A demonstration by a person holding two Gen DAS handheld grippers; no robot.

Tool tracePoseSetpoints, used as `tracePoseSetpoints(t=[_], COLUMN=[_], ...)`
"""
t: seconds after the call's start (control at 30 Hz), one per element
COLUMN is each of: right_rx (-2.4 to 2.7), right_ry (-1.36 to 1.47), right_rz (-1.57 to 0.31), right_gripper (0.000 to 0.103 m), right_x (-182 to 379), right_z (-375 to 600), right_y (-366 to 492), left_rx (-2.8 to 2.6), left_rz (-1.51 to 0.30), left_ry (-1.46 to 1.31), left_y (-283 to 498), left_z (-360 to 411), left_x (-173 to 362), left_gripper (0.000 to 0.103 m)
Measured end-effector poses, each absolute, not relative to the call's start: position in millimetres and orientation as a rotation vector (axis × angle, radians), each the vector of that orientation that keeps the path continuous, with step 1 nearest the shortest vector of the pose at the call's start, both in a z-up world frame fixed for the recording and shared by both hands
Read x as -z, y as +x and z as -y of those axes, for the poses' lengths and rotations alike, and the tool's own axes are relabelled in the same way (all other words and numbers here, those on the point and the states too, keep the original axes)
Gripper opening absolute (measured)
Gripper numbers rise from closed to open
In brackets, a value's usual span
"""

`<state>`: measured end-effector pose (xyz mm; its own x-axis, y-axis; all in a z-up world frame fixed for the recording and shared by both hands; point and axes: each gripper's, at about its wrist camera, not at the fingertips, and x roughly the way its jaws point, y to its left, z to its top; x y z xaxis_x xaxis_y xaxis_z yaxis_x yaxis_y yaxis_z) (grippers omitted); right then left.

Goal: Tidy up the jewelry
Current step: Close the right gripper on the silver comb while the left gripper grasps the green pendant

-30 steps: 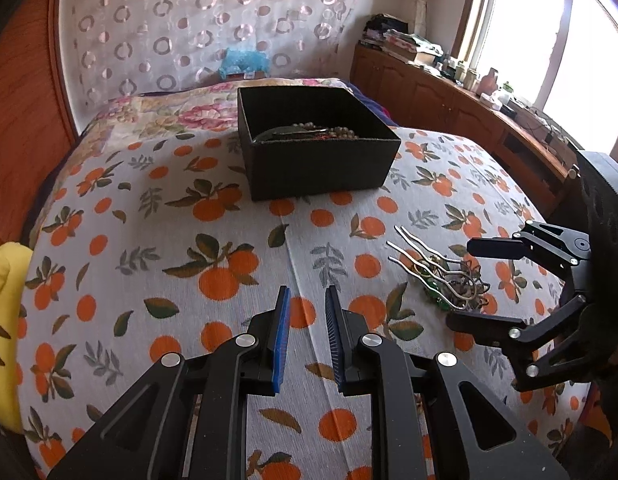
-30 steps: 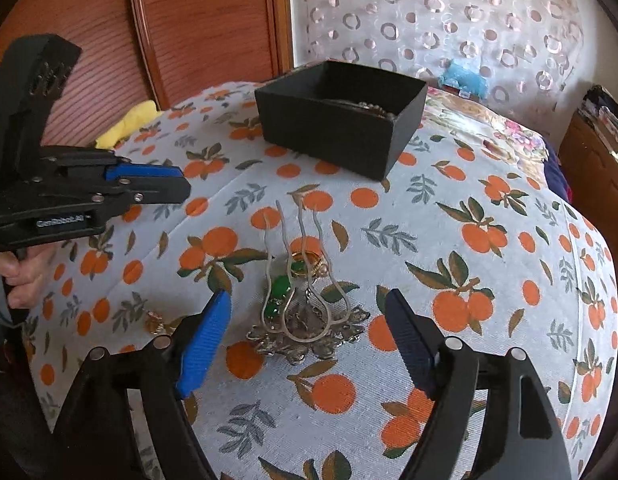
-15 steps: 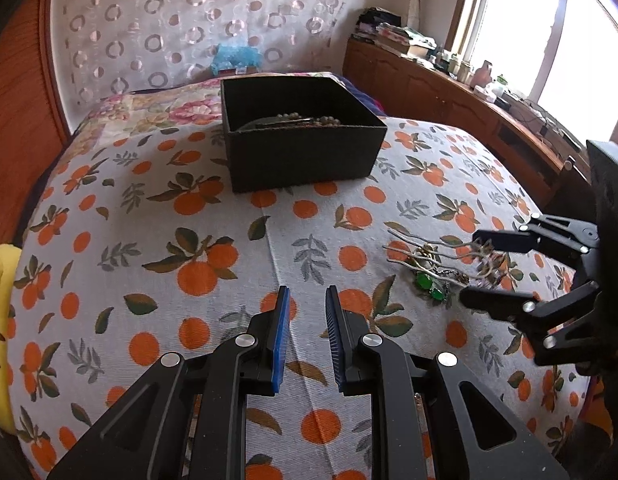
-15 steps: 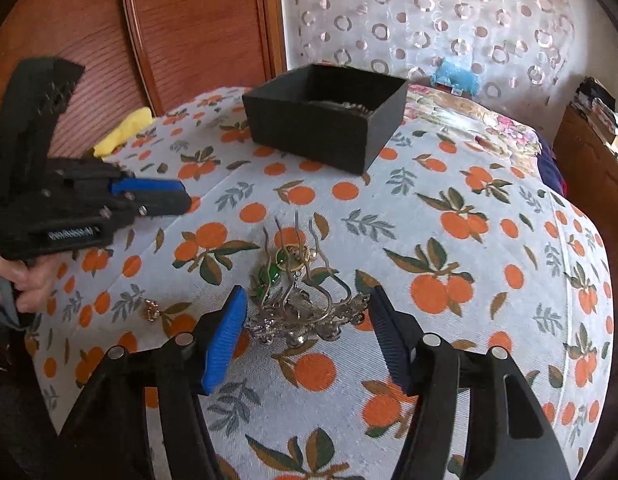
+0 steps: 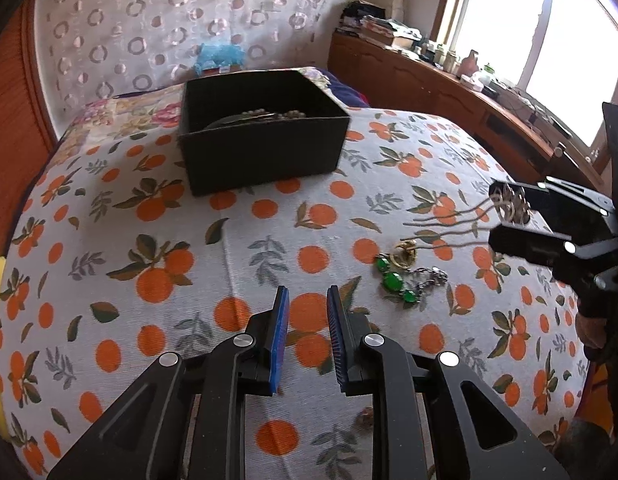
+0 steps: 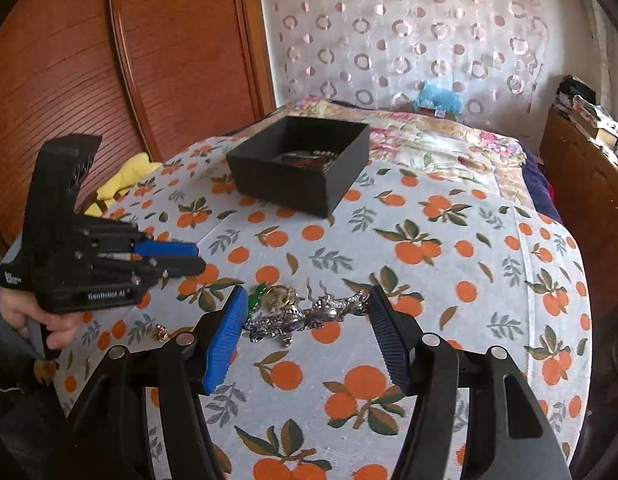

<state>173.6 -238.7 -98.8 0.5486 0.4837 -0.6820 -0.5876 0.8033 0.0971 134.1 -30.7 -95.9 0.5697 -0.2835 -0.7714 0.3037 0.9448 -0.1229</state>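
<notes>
The right gripper pinches the silver hair comb by its ornate head, prongs toward the black box, likely its destination. The left gripper hovers nearly closed, empty, near the green-stone chain on the orange-print cloth.

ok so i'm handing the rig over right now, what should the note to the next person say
Left gripper: empty, jaws slightly apart, over the orange-print cloth.
Right gripper: closed on the ornate silver hair comb, which appears lifted off the cloth.
On the cloth: green-stone silver chain, gold ring, small gold piece.
Done: some beaded jewellery lies in the open black box.
Left: carry the comb to the box, then the three loose pieces.
</notes>
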Motion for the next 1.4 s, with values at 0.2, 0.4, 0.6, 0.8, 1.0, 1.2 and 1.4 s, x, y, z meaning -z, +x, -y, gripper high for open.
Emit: tracePoseSetpoints(t=[0.2, 0.4, 0.6, 0.8, 1.0, 1.2, 1.4], right_rx=[-0.599, -0.564, -0.558, -0.549, -0.555, -0.572, -0.587], right_ry=[-0.128, -0.106, -0.1, -0.096, -0.101, -0.117, -0.129], right_rz=[-0.729, -0.716, -0.708, -0.704, -0.698, -0.688, -0.674], right_gripper=[0.064, 0.06, 0.06, 0.06, 0.06, 0.06, 0.06], right_x=[94, 93, 95, 96, 94, 88, 79], right_z=[256, 274, 279, 283, 282, 271, 261], right_y=[174, 175, 173, 174, 176, 180, 186], left_rx=[0.389, 0.406, 0.421, 0.393, 0.385, 0.379, 0.381], left_rz=[-0.894, -0.912, -0.933, -0.927, -0.926, -0.866, -0.792], left_ry=[0.045, 0.085, 0.094, 0.122, 0.103, 0.068, 0.051], left_y=[135, 142, 143, 144, 142, 140, 138], left_z=[53, 78, 93, 96, 81, 64, 53], left_x=[91, 96, 102, 103, 101, 77, 45], left_gripper=[0.025, 0.025, 0.025, 0.015, 0.012, 0.012, 0.012])
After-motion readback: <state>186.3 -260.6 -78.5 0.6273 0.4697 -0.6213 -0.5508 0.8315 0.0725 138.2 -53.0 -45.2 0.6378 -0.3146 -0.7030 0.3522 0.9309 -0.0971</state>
